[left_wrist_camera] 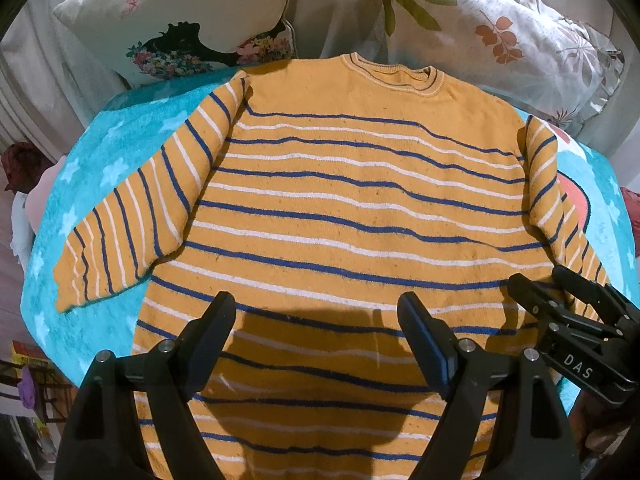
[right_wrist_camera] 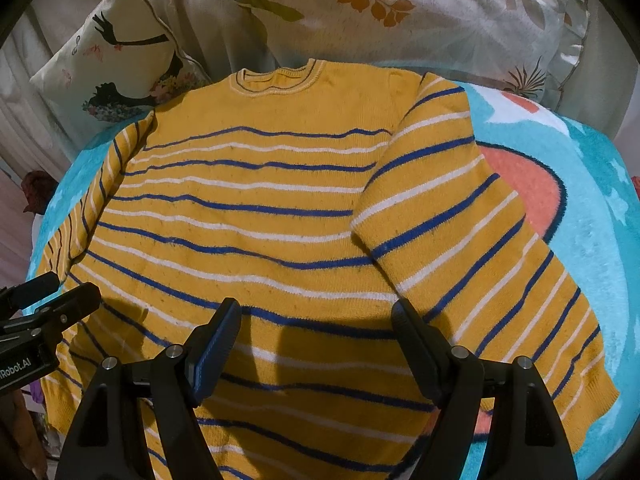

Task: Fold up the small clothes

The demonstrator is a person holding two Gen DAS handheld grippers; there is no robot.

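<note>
Both tongs [left_wrist_camera: 316, 320] [right_wrist_camera: 316, 324] gape above sweater [left_wrist_camera: 360, 220] hem.

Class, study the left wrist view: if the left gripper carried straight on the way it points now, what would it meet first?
Most likely the yellow striped sweater, spread flat on the turquoise blanket. The left gripper points across the sweater's body with open, empty jaws. Depth is unclear, so the exact contact spot is uncertain.
</note>
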